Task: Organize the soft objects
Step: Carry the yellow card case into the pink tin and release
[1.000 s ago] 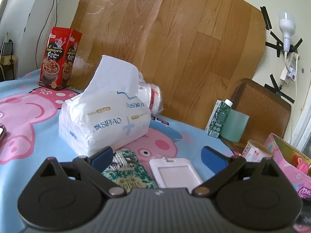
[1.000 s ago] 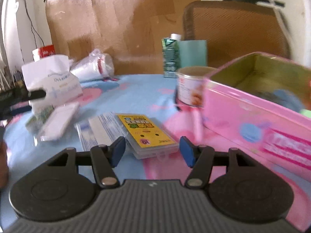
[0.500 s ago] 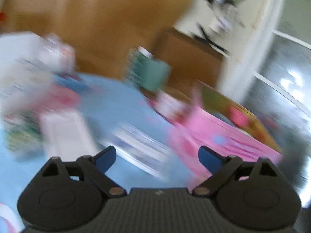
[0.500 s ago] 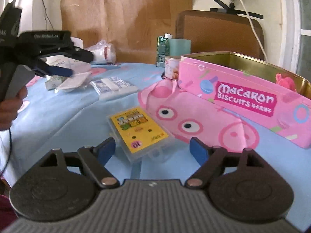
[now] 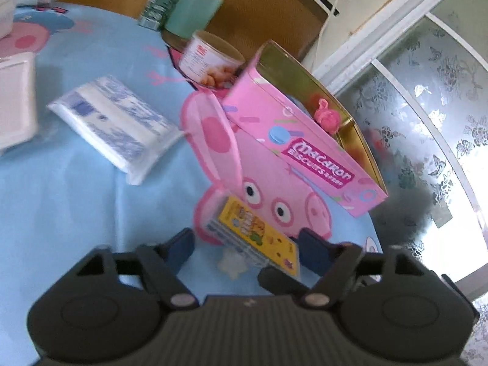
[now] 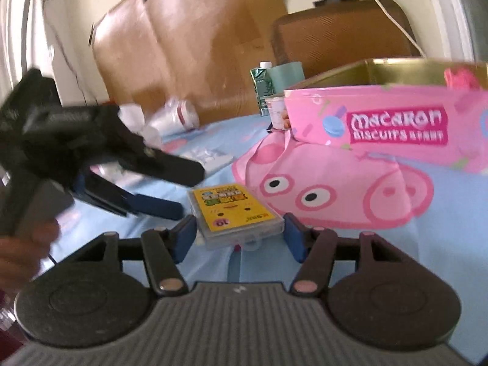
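A yellow card case point(image 6: 233, 210) lies on the blue cartoon tablecloth point(image 5: 76, 213). My right gripper point(image 6: 239, 238) is closing, and its blue pads sit against the case's two long sides. From the left my left gripper point(image 6: 189, 190) reaches in, its tips at the case's left edge. In the left wrist view the card case point(image 5: 250, 231) shows between the left gripper point(image 5: 247, 248), whose jaws are closing with a gap still on the left side. A soft tissue pack point(image 5: 116, 128) lies further back. A pink plush toy point(image 5: 328, 117) sits in the open pink biscuit tin point(image 5: 305, 140).
Behind the tin stand a food can point(image 5: 210, 61) and a green carton point(image 5: 164, 3). A white card holder point(image 5: 15, 100) lies at the far left. The table's edge point(image 5: 378, 238) runs close on the right, by a patterned glass door. A person's hand point(image 6: 24, 244) holds the left gripper.
The left gripper has swung right, from the big tissue box to the tin and card case, and its jaws have narrowed. The right jaws widened, then came in around the case.
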### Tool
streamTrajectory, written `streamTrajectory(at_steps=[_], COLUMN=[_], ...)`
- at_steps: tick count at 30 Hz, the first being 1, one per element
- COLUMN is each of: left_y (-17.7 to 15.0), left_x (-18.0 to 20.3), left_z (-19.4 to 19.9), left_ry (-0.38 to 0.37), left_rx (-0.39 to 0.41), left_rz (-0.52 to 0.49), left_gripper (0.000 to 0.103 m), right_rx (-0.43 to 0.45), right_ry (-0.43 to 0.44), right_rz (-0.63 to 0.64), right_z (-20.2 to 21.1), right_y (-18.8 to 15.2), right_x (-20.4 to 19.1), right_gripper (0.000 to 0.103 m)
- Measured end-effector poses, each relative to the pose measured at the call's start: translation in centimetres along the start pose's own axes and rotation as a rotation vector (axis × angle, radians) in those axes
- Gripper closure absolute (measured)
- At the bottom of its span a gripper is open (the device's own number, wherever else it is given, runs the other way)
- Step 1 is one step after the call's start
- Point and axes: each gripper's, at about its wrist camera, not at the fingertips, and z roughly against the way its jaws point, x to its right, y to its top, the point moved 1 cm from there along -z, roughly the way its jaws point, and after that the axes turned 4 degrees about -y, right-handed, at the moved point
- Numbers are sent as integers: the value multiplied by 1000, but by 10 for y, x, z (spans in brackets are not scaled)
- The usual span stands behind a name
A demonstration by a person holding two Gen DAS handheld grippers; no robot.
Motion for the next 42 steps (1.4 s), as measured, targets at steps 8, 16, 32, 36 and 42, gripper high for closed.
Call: streamTrajectory(at_steps=[8, 16, 32, 36, 42], left_y=[18, 64, 43, 25, -2], left_x=[46, 126, 120, 90, 32], left_z=[-27, -72, -86, -51, 3], left_ry=[-50, -156, -43, 8, 140], left_rx=[-7, 18, 143, 195, 264], left_rz=[-103, -273, -364, -355, -303], left_gripper=[68, 66, 47, 45, 45], right_rx=[110, 335, 436, 407, 321], right_ry=[-74, -279, -619, -531, -389], right_rz=[72, 62, 71, 59, 127], right_z=[17, 47, 32, 28, 5], right_y=[-1, 35, 50, 42, 40], right_x=[-7, 27, 81, 60, 20], right_gripper=[40, 40, 36, 36, 36])
